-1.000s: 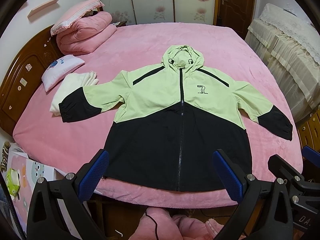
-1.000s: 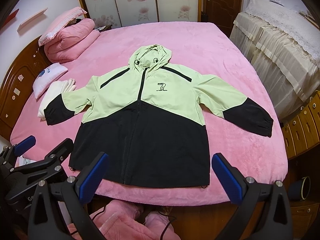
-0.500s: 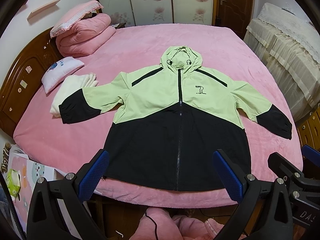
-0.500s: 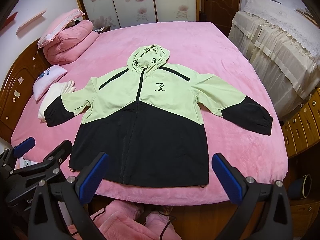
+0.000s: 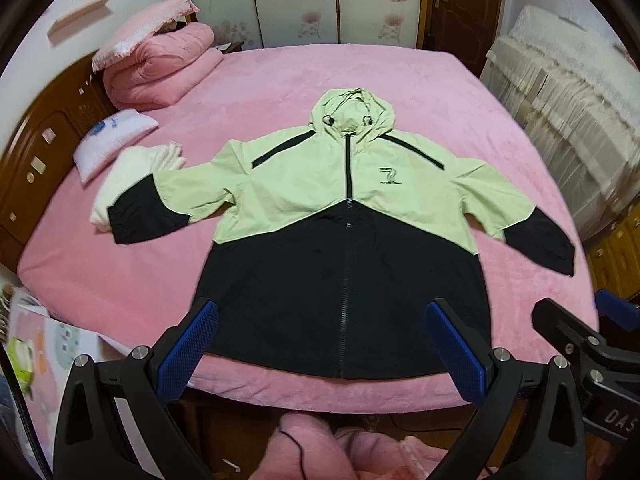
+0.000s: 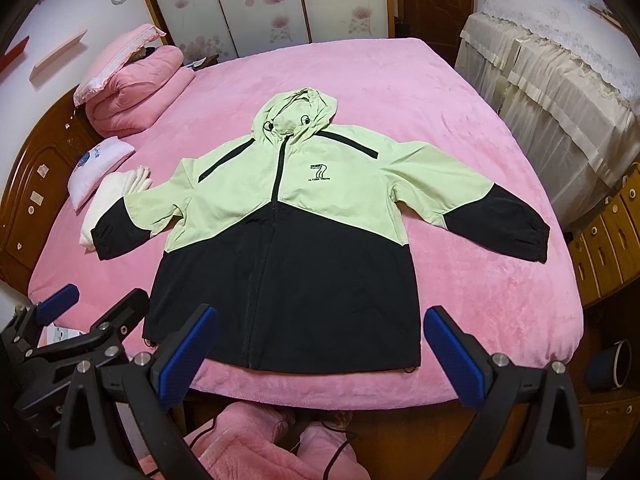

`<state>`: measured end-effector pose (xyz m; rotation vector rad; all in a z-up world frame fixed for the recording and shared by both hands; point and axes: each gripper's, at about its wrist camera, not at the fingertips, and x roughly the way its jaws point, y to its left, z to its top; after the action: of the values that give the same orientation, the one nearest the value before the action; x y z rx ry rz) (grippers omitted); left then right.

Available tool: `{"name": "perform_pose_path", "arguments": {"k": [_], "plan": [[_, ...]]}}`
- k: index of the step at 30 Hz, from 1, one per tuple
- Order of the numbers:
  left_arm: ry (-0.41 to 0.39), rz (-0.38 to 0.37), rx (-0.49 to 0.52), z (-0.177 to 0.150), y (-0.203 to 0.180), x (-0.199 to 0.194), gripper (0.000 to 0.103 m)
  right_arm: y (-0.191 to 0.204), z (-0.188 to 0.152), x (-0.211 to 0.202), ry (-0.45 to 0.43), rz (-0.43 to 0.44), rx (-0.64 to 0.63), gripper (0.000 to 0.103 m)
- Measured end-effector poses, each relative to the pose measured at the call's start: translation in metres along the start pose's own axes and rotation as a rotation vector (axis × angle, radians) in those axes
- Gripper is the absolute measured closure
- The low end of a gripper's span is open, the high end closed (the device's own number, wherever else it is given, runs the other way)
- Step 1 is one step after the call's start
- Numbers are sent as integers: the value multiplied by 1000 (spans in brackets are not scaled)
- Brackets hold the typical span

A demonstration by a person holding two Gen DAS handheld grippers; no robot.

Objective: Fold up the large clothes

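Jacket [image 5: 344, 240] flat on pink bed [image 5: 120, 280], hood far, hem near, both jaws wide — round pot [image 6: 612, 364] only in right view.

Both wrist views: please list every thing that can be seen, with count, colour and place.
jacket: 1, light green and black, flat on the bed, zipped, hood away from the cameras
bed: 1, pink cover
quilt: 1, pink, folded, by the headboard
pillow: 1, white, beside the quilt
cloth: 1, cream, folded, partly under one jacket sleeve
headboard: 1, brown wood
drawers: 1 unit, wood
left gripper: 1, black, blue pads, jaws open
right gripper: 1, same, jaws open
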<state>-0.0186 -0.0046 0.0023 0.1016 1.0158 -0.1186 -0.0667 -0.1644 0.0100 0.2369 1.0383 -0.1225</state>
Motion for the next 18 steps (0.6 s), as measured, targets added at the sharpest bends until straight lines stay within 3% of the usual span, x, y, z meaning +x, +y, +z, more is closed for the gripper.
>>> {"name": "perform_pose_path", "arguments": {"k": [11,18], "plan": [[12,58,-15,-6,4,1,1,2,12,6,-16,75,6,0],[39,112,-81,-10,38,-1,1,21,29,17,-23,154,16,0]]}}
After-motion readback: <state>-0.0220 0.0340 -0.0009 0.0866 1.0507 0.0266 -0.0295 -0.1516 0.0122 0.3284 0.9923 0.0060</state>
